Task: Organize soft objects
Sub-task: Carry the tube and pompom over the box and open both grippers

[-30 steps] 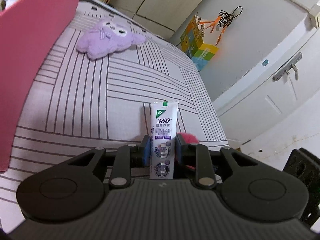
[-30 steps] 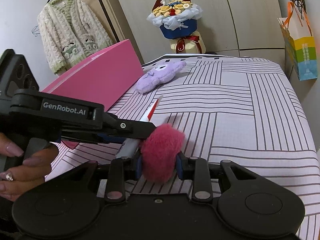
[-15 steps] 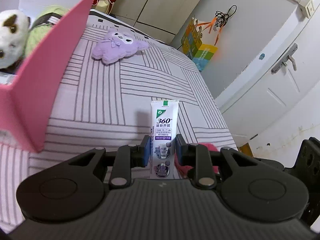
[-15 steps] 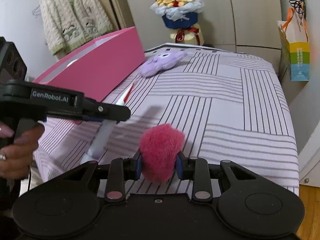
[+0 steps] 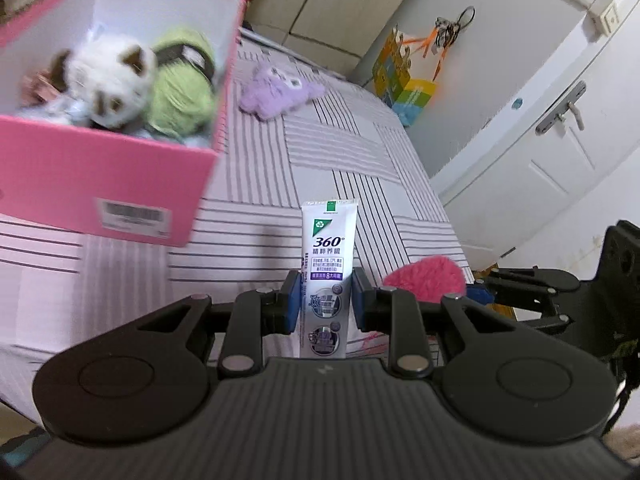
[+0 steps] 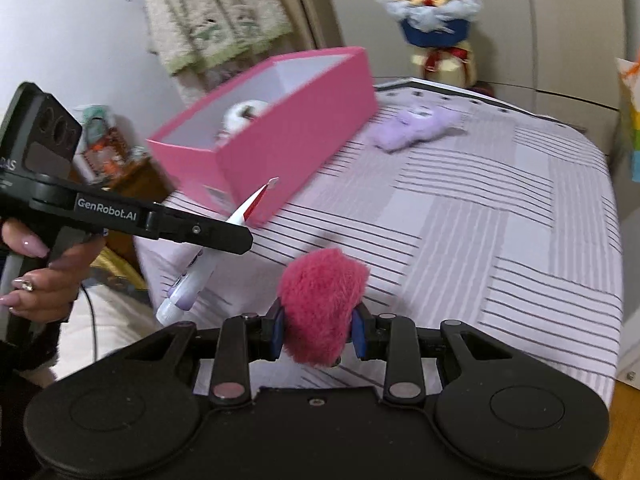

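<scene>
Pink fuzzy ball (image 6: 323,307) sits pinched between the blue pads of the right claw (image 6: 319,334), held in the air above the near edge of the bed (image 6: 500,240); from the left wrist view it shows as a pink tuft (image 5: 426,278) off to the right. Left claw (image 5: 325,300) is clamped on a white toothpaste tube (image 5: 327,264), tube upright between the pads, printed "360°", crimped end pointing away. From the right wrist view the same tube (image 6: 200,276) slants through the left claw (image 6: 224,240), cap end low, crimped end near the pink box. A hand (image 6: 44,280) with long nails grips that tool's handle. Pink box (image 5: 120,184) stands on the striped bed cover, open top, barcode label on the near wall. Inside: white-and-brown plush cat (image 5: 112,84) touching a green plush (image 5: 180,84), more items under them, blurred. Purple plush (image 5: 276,90) lies flat on the bed beyond the box, apart from it. Flower bouquet (image 6: 432,20) stands past the far end of the bed. Colourful paper bag (image 5: 404,88) hangs beside the bed.
</scene>
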`<state>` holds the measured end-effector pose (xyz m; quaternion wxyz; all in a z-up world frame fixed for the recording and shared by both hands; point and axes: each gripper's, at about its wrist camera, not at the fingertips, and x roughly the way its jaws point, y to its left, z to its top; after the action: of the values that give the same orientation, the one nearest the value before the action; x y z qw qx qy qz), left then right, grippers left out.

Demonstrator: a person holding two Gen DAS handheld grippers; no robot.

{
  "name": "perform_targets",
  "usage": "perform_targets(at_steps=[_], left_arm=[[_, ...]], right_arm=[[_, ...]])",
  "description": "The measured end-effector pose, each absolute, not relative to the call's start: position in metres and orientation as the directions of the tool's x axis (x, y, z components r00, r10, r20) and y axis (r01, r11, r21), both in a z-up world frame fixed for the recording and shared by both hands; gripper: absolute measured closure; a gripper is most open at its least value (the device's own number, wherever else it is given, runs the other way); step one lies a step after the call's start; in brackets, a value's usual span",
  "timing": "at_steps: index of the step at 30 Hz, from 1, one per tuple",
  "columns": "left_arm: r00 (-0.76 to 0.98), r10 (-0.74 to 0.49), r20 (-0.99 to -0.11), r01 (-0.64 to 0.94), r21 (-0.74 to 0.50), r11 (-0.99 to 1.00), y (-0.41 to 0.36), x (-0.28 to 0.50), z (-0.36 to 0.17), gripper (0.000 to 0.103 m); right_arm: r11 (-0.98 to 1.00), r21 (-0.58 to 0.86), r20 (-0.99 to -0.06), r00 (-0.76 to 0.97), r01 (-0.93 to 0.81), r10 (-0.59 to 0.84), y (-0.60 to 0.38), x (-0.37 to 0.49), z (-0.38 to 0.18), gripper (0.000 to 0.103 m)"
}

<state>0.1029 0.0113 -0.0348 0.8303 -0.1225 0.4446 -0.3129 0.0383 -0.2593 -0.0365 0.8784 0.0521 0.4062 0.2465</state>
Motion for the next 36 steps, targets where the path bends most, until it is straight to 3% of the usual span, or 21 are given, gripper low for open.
perform_targets(at_steps=[12, 23, 29, 36], left_arm=[[0.619, -0.545, -0.565, 0.405, -0.365, 0.838, 0.082, 0.091, 0.039, 0.078], [0.696, -0.506, -0.509, 0.342, -0.384, 0.857, 0.103, 0.165, 0.058, 0.078], [0.721, -0.472, -0.507, 0.310, -0.374, 0.874, 0.100, 0.220, 0.063, 0.078], [0.683, -0.408, -0.605, 0.229, -0.353, 0.907, 0.095, 0.293, 0.033, 0.078]], right_arm=[[0.782, 0.263, -0.554, 0.576, -0.565, 0.602, -0.206, 0.066, 0.040, 0.066], [0.771, 0.183, -0.439, 0.651, -0.610, 0.620, -0.165, 0.147, 0.062, 0.066], [0.766, 0.145, -0.476, 0.635, -0.626, 0.608, -0.146, 0.213, 0.053, 0.066], [0.784, 0.099, -0.591, 0.597, -0.613, 0.542, -0.120, 0.279, 0.016, 0.066]])
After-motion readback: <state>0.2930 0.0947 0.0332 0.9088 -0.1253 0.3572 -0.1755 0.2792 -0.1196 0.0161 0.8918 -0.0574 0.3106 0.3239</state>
